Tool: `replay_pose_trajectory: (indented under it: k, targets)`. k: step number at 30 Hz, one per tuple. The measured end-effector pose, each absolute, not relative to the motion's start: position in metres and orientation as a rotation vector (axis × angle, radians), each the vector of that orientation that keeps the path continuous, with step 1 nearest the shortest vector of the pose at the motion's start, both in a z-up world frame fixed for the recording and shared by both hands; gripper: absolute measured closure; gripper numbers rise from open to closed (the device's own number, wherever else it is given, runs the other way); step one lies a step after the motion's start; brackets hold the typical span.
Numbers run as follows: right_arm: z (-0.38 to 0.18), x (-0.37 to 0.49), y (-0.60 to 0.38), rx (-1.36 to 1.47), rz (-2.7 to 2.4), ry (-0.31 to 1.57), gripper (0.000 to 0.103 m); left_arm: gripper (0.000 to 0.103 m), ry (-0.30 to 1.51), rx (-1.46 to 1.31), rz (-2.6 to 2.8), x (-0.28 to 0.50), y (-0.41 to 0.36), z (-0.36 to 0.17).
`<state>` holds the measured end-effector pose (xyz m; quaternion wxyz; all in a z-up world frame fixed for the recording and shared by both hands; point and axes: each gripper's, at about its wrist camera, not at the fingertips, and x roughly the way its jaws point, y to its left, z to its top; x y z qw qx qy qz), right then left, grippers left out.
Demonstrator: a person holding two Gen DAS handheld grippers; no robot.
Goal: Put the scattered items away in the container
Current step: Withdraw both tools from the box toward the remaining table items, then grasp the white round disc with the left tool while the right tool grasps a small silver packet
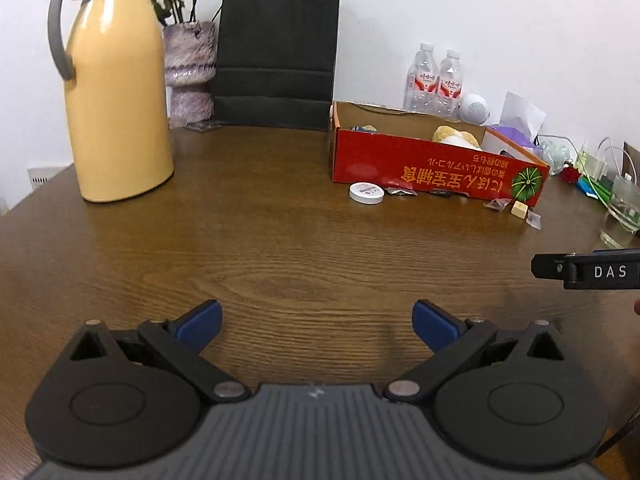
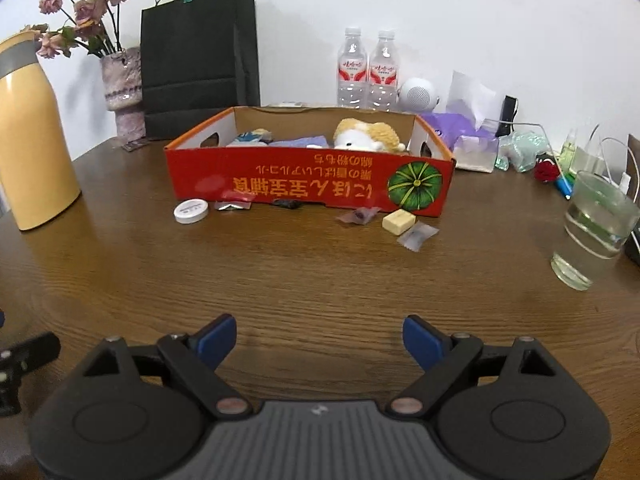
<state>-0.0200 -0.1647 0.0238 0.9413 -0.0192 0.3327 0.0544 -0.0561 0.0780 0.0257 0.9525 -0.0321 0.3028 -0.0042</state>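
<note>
A red cardboard box [image 2: 308, 184] [image 1: 436, 172] stands on the wooden table and holds a plush toy [image 2: 368, 136] and some cloth items. In front of it lie a white round tin [image 2: 191, 211] [image 1: 366, 192], a silver wrapper [image 2: 232, 205], a dark wrapper [image 2: 289, 203], a purple candy [image 2: 359, 215], a cream block [image 2: 398, 221] [image 1: 518, 208] and a clear wrapper [image 2: 418, 236]. My left gripper [image 1: 318, 322] is open and empty over bare table. My right gripper [image 2: 319, 340] is open and empty, well short of the items.
A yellow thermos [image 1: 116, 92] stands at the left. A vase [image 2: 122, 88], a black paper bag [image 2: 200, 60], two water bottles [image 2: 368, 68], a tissue pack [image 2: 460, 128] and cables line the back. A glass of water [image 2: 592, 228] stands at the right.
</note>
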Motion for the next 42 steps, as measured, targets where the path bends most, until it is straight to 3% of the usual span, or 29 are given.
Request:
replay_pose_trajectory:
  k: [12, 21, 24, 27, 28, 29, 31, 33, 35, 42]
  targets:
    - [0.007, -0.01, -0.209, 0.131, 0.116, 0.67, 0.011, 0.0, 0.564, 0.022, -0.128, -0.021, 0.042, 0.039]
    - [0.022, 0.037, -0.229, 0.058, 0.135, 0.626, 0.011, 0.0, 0.566, 0.243, -0.254, 0.102, 0.021, 0.035]
    - [0.018, 0.058, -0.227, 0.048, 0.158, 0.636, 0.011, 0.011, 0.641, 0.202, -0.25, 0.141, 0.033, 0.021]
    - [0.012, 0.074, -0.212, 0.012, 0.258, 0.68, 0.021, 0.02, 0.682, 0.108, -0.283, 0.162, 0.044, 0.01]
    - [0.01, 0.08, -0.204, -0.017, 0.302, 0.694, 0.028, 0.033, 0.699, 0.081, -0.284, 0.167, 0.047, 0.006]
    - [0.009, 0.085, -0.197, -0.047, 0.338, 0.699, 0.032, 0.035, 0.691, 0.073, -0.274, 0.168, 0.049, 0.004]
    - [0.008, 0.095, -0.181, -0.091, 0.392, 0.695, 0.032, 0.063, 0.677, 0.085, -0.251, 0.167, 0.051, 0.003]
    - [0.008, 0.107, -0.165, -0.113, 0.448, 0.691, 0.035, 0.063, 0.68, 0.091, -0.234, 0.163, 0.053, 0.005]
    - [0.007, 0.123, -0.148, -0.131, 0.494, 0.693, 0.046, 0.063, 0.683, 0.064, -0.237, 0.157, 0.058, 0.006]
    - [-0.005, 0.163, -0.094, -0.129, 0.501, 0.712, 0.049, 0.063, 0.652, -0.006, -0.187, 0.127, 0.089, 0.016]
